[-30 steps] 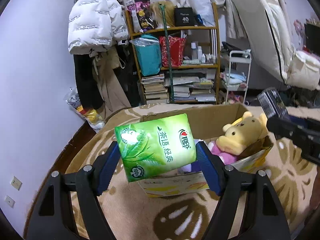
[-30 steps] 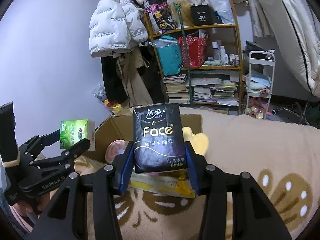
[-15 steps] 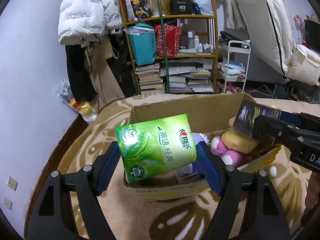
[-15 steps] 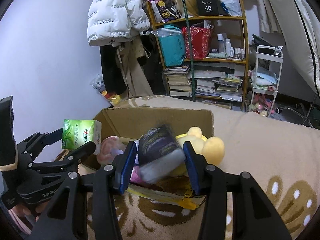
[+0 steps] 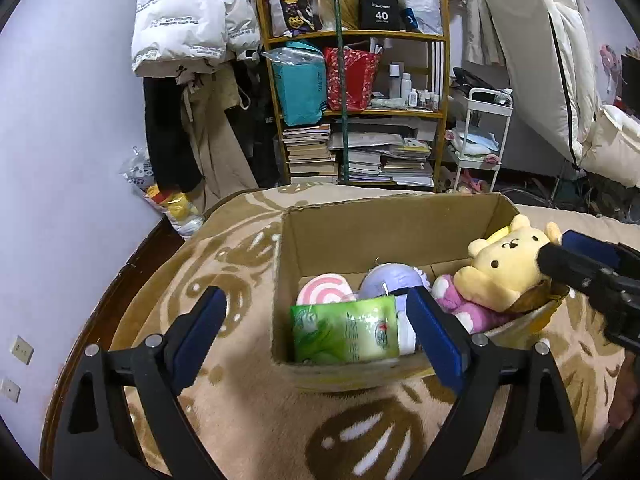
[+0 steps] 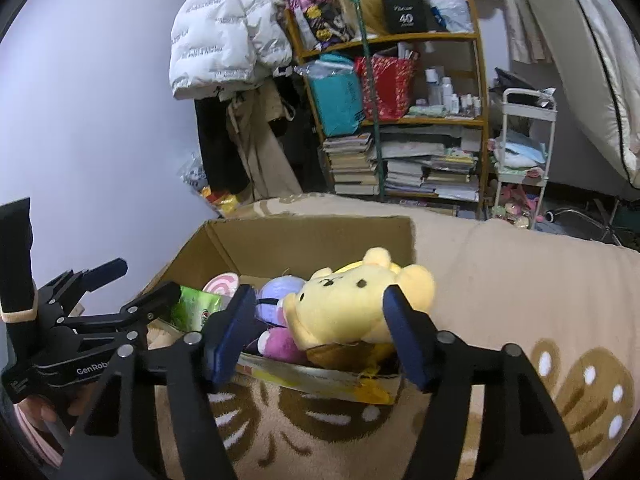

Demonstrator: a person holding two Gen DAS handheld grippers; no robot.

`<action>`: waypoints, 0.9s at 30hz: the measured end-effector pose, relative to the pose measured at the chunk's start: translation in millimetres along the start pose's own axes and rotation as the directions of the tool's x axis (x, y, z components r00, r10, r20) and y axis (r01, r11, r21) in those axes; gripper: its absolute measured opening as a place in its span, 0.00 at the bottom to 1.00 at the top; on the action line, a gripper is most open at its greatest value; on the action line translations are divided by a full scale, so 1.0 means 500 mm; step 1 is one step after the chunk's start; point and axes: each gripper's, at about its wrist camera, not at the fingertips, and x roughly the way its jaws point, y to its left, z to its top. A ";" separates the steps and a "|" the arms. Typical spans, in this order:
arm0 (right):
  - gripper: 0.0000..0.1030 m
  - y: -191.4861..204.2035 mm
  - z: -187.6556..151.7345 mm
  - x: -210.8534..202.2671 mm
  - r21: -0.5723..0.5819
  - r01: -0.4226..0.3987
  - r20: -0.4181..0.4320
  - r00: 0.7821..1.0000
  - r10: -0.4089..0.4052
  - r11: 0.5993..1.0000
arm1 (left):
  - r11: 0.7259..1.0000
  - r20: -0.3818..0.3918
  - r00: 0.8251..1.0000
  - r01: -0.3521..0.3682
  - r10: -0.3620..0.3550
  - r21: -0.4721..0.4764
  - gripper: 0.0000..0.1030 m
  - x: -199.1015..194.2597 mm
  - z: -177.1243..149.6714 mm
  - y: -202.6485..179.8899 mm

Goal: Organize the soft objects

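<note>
A cardboard box (image 5: 384, 232) sits on the tan patterned blanket. A green tissue pack (image 5: 346, 334) lies inside it at the near left corner, also visible as the green pack (image 6: 196, 308) in the right wrist view. My left gripper (image 5: 316, 332) hovers over that corner with its jaws opening, and the pads stand clear of the pack. My right gripper (image 6: 320, 336) is over the box's right end with its jaws opening around, not touching, a yellow bear plush (image 6: 352, 300). The black tissue pack is hidden from view.
A pink swirl plush (image 5: 324, 292) and a lavender plush (image 5: 394, 278) also lie in the box. Behind the bed stand a wooden shelf (image 5: 360, 120) of books and bags, a white cart (image 5: 484, 140) and hanging coats. A hand (image 6: 44, 412) holds the left tool.
Both grippers widened and let go of their packs. The green pack dropped into the box's near corner. The black pack fell from the right jaws out of sight.
</note>
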 end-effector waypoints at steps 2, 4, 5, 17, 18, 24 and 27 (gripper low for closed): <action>0.83 0.001 0.000 -0.018 0.007 0.005 0.020 1.000 -0.005 1.000 | 1.000 0.007 1.000 -0.014 0.014 0.000 0.88 -0.017 -0.002 0.006; 0.92 0.003 0.001 -0.045 0.011 0.007 0.072 0.997 -0.007 1.000 | 1.000 0.009 1.000 -0.023 0.023 -0.003 0.90 -0.035 -0.003 0.011; 0.95 0.007 0.003 -0.055 0.004 0.004 0.086 0.996 -0.005 1.000 | 1.000 0.009 1.000 -0.024 0.024 -0.007 0.91 -0.042 -0.001 0.013; 1.00 0.030 0.000 -0.165 -0.008 0.059 0.179 0.982 -0.057 0.998 | 0.997 0.095 0.993 -0.077 0.075 0.011 0.97 -0.188 -0.003 0.026; 1.00 0.029 0.000 -0.175 -0.004 0.059 0.185 0.981 -0.057 0.998 | 0.997 0.099 0.992 -0.075 0.074 0.006 0.97 -0.199 -0.004 0.030; 1.00 0.037 -0.009 -0.233 -0.005 0.067 0.216 0.974 -0.064 0.998 | 0.997 0.117 0.990 -0.072 0.074 -0.025 0.97 -0.257 -0.017 0.046; 1.00 0.045 -0.014 -0.259 -0.022 0.087 0.228 0.970 -0.080 0.996 | 0.996 0.141 0.986 -0.082 0.084 -0.025 0.97 -0.290 -0.026 0.049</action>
